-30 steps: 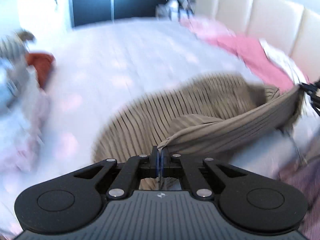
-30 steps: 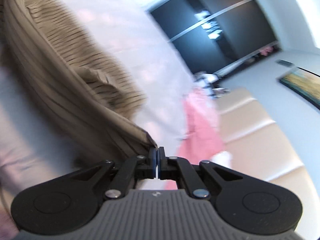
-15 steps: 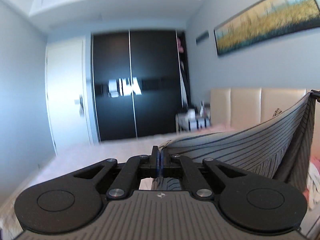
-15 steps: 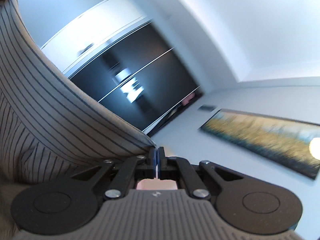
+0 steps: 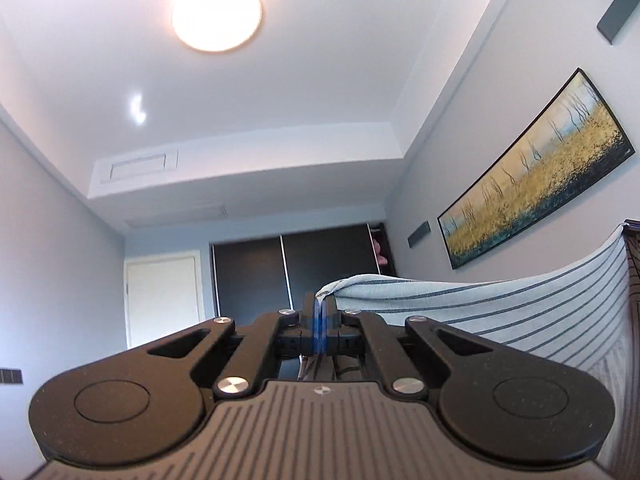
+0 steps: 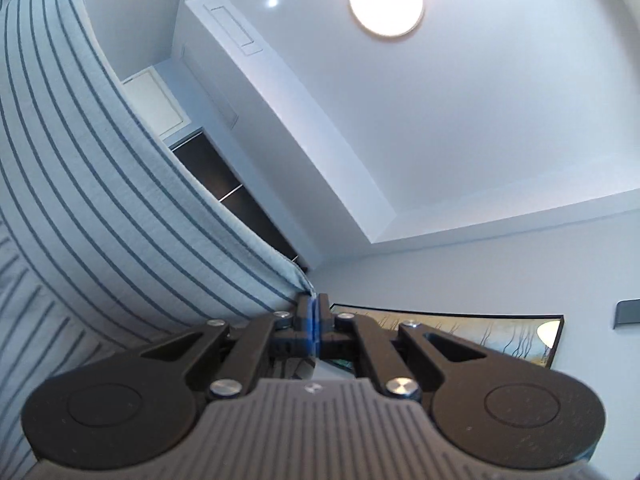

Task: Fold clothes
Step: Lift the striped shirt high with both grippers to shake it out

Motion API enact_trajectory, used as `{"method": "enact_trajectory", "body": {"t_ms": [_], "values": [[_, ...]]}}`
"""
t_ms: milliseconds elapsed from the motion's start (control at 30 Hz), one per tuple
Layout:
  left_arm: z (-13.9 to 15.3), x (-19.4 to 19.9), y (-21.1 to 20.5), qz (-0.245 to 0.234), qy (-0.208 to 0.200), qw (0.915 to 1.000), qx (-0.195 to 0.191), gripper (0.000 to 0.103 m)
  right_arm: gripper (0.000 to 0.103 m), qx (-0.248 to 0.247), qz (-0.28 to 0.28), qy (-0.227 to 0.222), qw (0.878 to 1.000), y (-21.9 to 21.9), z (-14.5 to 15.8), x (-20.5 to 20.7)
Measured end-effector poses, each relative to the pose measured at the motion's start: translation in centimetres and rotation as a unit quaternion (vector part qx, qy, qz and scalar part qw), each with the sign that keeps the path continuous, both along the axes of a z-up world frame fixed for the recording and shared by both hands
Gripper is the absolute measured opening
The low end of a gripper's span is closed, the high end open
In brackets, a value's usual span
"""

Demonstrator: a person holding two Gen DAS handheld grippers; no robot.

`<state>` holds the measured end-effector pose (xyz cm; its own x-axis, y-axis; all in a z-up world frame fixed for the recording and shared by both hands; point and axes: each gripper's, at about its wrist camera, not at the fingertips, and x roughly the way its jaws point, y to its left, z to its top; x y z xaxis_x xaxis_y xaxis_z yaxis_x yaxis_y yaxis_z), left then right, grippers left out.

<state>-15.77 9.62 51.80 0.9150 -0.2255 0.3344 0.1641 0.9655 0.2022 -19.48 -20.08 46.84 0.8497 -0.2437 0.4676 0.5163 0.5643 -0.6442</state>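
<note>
A bedroom ceiling with a round lit lamp [image 5: 217, 11] fills most of both wrist views, above grey walls. Stretched in the air between the two tools is the striped garment [image 5: 520, 304], pale cloth with thin dark lines, its upper edge drawn into a shallow sagging curve. The left gripper [image 5: 320, 312] is clenched on one corner of that edge, a small fold of cloth bunched over its closed blue pads, and the fabric runs away to the right of that view. The right gripper [image 6: 313, 316] is likewise clamped on the opposite corner, with the cloth sweeping off to the upper left of its view and hanging below in looser folds. Both tools point upward at a slant. Behind the garment in the left view stand dark sliding wardrobe doors [image 5: 288, 272], a white door [image 5: 164, 296] beside them, and a long framed landscape painting [image 5: 532, 172] on the right-hand wall.
</note>
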Motion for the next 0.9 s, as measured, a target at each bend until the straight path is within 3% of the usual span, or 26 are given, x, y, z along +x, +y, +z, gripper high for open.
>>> {"method": "enact_trajectory", "body": {"t_ms": [233, 400, 633, 900], "values": [[-1.9, -2.9, 0.2, 0.031, -0.011, 0.9992, 0.023, 0.000, 0.001, 0.004, 0.031, -0.006, 0.999, 0.0, -2.1, -3.8], [-3.7, -0.5, -0.2, 0.048, 0.026, 0.9977, 0.042, 0.000, 0.001, 0.003, 0.035, 0.015, 0.999, -0.2, -3.7, -2.9], [-8.1, 7.6, -0.8, 0.049, 0.115, 0.9892, 0.076, 0.000, 0.001, 0.014, 0.024, 0.089, 0.996, -0.7, -7.8, 3.2], [-13.0, 20.0, -1.0, 0.049, 0.194, 0.9741, 0.106, 0.000, 0.001, 0.032, 0.003, 0.170, 0.985, -2.8, -13.0, 14.5]]}}
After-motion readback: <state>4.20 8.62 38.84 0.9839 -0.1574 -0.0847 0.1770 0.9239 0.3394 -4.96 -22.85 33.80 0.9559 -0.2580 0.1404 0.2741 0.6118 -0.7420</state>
